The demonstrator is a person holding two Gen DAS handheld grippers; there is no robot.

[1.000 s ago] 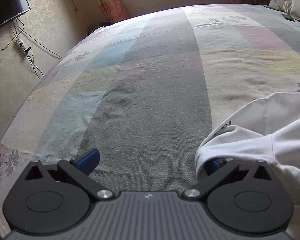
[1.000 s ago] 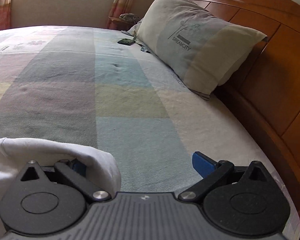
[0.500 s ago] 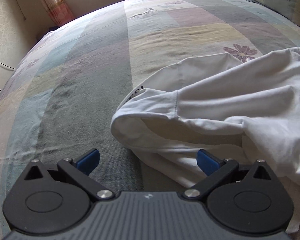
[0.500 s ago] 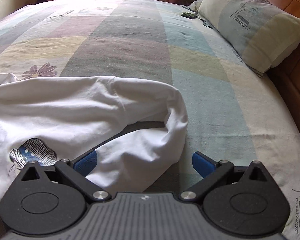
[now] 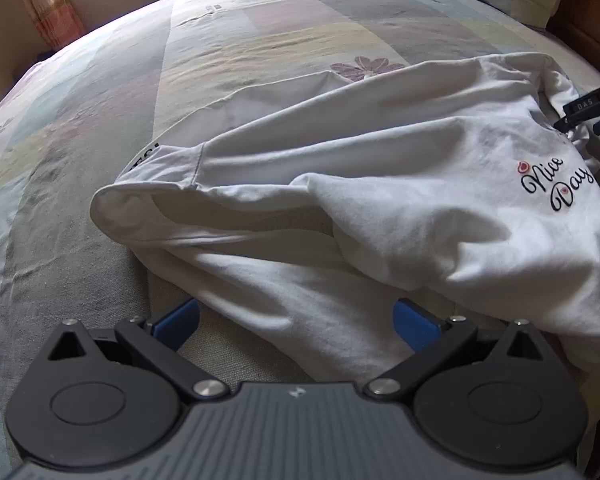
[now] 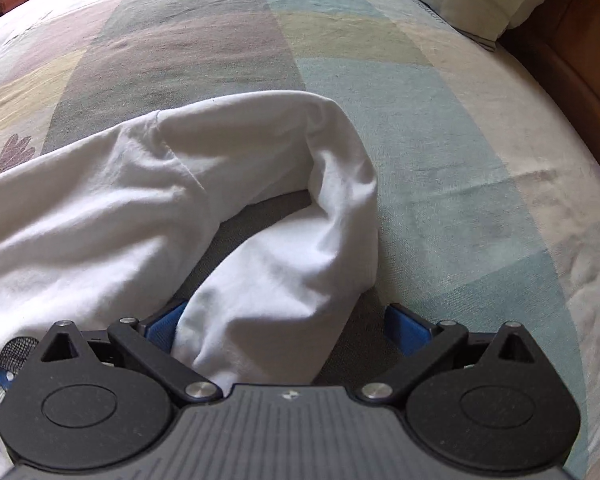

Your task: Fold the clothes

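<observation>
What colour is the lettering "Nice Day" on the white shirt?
Black script with small red accents, on the white shirt; it shows best in the left wrist view.

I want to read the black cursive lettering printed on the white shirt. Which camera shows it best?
The left wrist view: the black cursive lettering reads "Nice Day" on the white shirt. The right wrist view shows only plain folds of the shirt and a partly hidden printed picture, no lettering.

The white shirt is soft, matt knit cotton with glossy-looking black script printed at its three o'clock side. The bed cover beneath is a coarse, faintly nubbly woven cloth. The left claw is matt black plastic with shiny metal pivots and blue rubbery pads. The headboard at two o'clock is polished wood.
</observation>
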